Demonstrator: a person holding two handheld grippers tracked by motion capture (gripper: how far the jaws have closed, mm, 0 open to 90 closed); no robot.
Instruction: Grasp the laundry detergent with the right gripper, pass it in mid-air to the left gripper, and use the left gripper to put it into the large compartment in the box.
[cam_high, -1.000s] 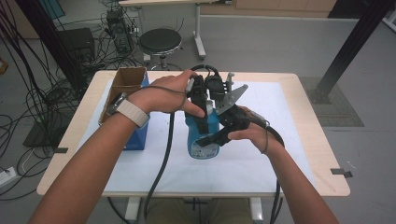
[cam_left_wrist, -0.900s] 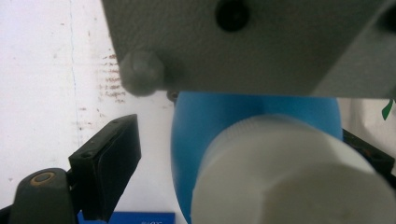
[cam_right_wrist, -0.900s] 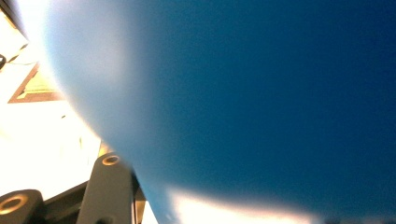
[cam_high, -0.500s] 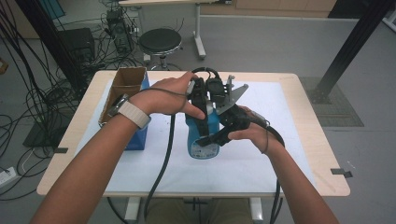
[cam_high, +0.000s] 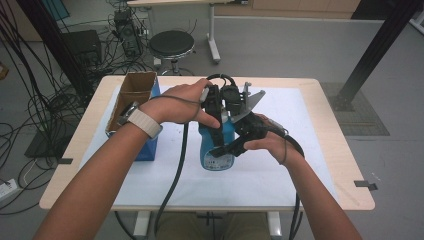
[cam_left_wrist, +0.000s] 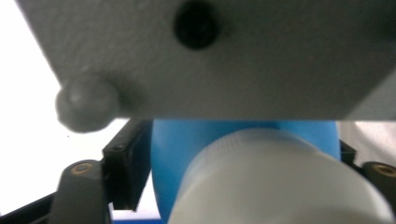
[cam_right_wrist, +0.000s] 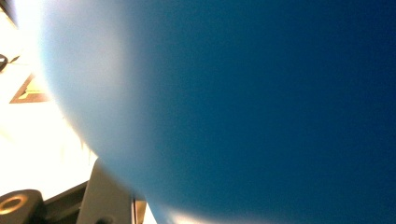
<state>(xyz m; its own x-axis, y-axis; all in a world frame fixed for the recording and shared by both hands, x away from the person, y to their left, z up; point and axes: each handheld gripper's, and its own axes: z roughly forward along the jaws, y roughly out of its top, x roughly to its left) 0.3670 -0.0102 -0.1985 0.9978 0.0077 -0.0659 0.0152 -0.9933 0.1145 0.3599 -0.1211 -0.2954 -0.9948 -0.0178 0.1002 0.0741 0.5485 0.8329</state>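
The pale wooden table (cam_high: 330, 150) carries a white rectangular sheet (cam_high: 280, 172) over most of its top. At the sheet's left edge stands 1 open brown cardboard box with blue sides (cam_high: 134, 100); its inside is in shadow, so what it holds cannot be told. Near the middle of the sheet, well apart from the box, stands 1 upright blue plastic bottle with a white ribbed screw cap (cam_high: 218, 150), a label on its lower front; it is opaque and capped, so its contents cannot be told.

The right gripper (cam_high: 235, 146) comes in from the right and its black jaws are clamped on the bottle's body, gripping it tightly; in the right gripper view the blue wall (cam_right_wrist: 243, 107) sits right against the camera.

The left gripper (cam_high: 216, 120) points down over the bottle's top. Its jaws have just been closing, with the cap (cam_left_wrist: 280, 182) between them, and now stand partly closed beside the cap; whether the pads press on it cannot be told
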